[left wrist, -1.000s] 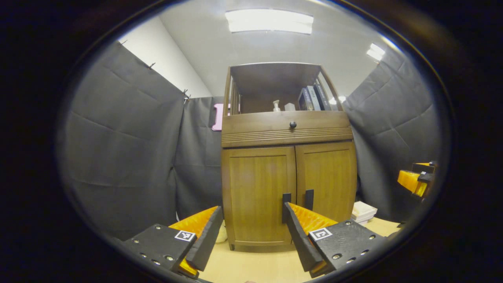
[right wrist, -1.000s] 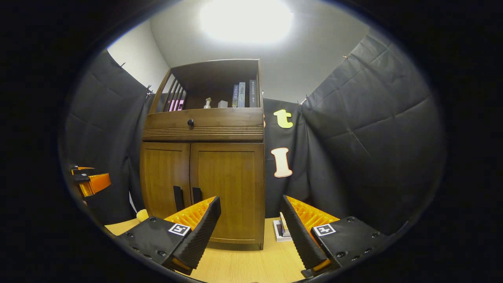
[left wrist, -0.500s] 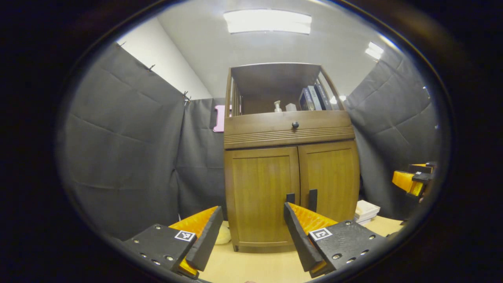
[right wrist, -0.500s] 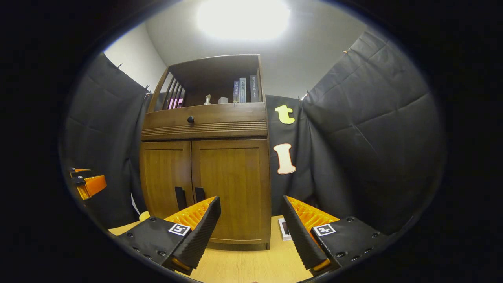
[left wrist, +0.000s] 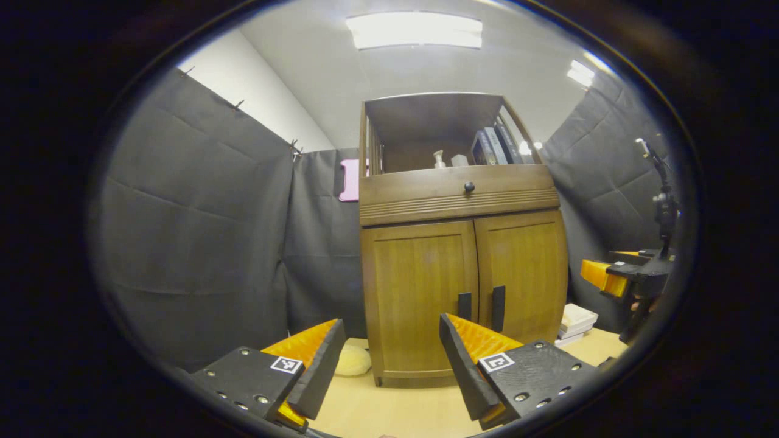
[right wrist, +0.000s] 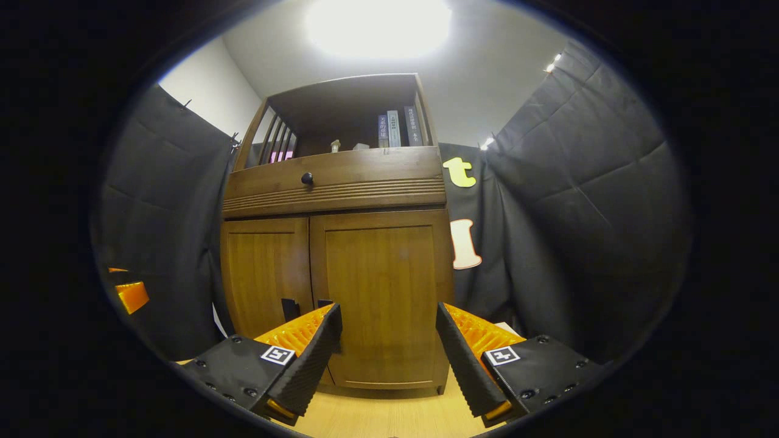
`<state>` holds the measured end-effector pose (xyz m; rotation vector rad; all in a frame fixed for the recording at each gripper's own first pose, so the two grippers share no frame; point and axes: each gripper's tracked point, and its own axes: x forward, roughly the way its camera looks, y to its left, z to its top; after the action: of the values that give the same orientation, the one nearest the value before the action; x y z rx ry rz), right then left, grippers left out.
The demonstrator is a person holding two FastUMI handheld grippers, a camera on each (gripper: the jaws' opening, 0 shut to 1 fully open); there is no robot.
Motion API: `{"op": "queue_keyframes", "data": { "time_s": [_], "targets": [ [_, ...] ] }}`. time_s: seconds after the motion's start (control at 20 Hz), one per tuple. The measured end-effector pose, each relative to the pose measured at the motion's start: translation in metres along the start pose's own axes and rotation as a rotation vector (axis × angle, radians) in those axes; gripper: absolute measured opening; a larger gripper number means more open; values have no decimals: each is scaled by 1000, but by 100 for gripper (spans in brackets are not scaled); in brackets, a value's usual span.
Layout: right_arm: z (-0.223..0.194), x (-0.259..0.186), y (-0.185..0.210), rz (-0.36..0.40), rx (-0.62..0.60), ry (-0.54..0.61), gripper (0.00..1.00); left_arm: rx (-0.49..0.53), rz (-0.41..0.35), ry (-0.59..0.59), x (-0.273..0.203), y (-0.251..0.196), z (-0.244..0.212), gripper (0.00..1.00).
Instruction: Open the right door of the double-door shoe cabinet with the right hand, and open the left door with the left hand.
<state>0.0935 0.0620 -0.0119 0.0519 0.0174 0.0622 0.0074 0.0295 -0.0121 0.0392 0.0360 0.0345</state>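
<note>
Both doors are shut on the shoe cabinet (right wrist: 335,267) ahead. My right gripper (right wrist: 388,340) and left gripper (left wrist: 389,353) hold nothing, jaws spread; I should line the right onto the right door's handle (right wrist: 324,303), near the centre seam.

Ceiling lamp (right wrist: 377,27) blows out to white glare in the right gripper view; left gripper view sharper, evenly lit. Fisheye bends the edges; cabinet (left wrist: 462,267) stays crisp.

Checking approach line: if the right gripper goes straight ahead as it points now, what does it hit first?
Most likely the right door panel of the cabinet. The open right gripper frames that closed door, with its handle off beside the left finger. Depth is unclear.
</note>
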Motion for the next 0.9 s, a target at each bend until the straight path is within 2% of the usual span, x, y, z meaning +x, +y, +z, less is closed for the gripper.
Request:
{"op": "queue_keyframes", "data": {
  "time_s": [0.2, 0.35, 0.4, 0.9],
  "targets": [
    [-4, 26, 12, 14, -11, -2, 96, 10, 29, -5, -2, 14, 2, 91],
    [-13, 45, 22, 27, 7, 11, 97, 20, 44, -6, -5, 22, 2, 91],
    [-16, 51, 26, 33, 12, 14, 98, 22, 48, -7, -7, 22, 2, 87],
    [-49, 112, 67, 76, 35, 58, 94, 23, 81, 12, -8, 29, -1, 89]
  ]
}}
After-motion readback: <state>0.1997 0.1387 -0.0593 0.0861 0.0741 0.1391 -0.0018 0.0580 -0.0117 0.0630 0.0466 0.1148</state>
